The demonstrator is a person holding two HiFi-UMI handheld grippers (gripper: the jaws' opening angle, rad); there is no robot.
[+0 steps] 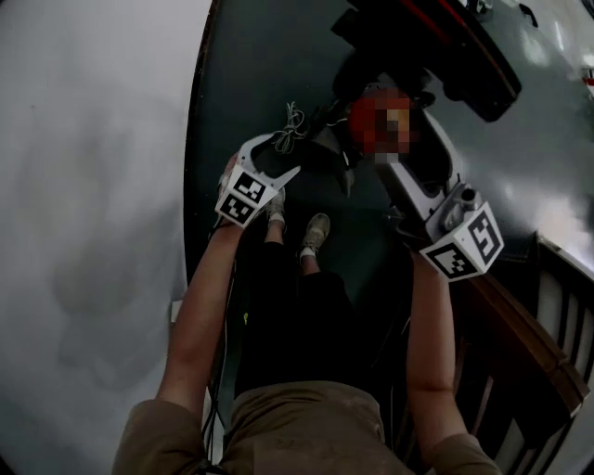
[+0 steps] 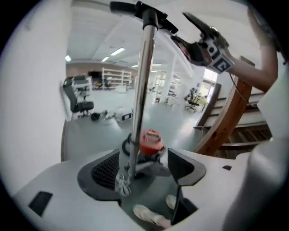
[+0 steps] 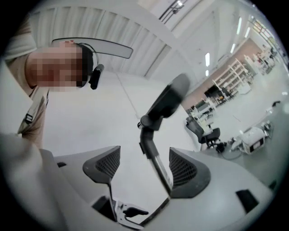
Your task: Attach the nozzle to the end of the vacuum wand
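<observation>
The shiny metal wand (image 2: 139,94) stands upright from the red vacuum body (image 2: 151,141) on the floor. A black nozzle (image 2: 140,8) sits at the wand's upper end. My left gripper (image 2: 142,163) is open around the wand low down, which runs close to the left pad, and a white cord (image 2: 121,182) hangs there. My right gripper (image 3: 144,159) is open higher up, with the wand (image 3: 159,168) passing by its right pad below the nozzle (image 3: 166,100). In the head view the nozzle (image 1: 459,56) is dark, above both grippers.
A white wall (image 1: 93,186) runs along the left. A wooden stair rail (image 1: 520,325) rises at the right. The person's shoes (image 1: 316,232) stand on the dark floor just behind the vacuum. A black office chair (image 2: 79,101) and shelves stand far back.
</observation>
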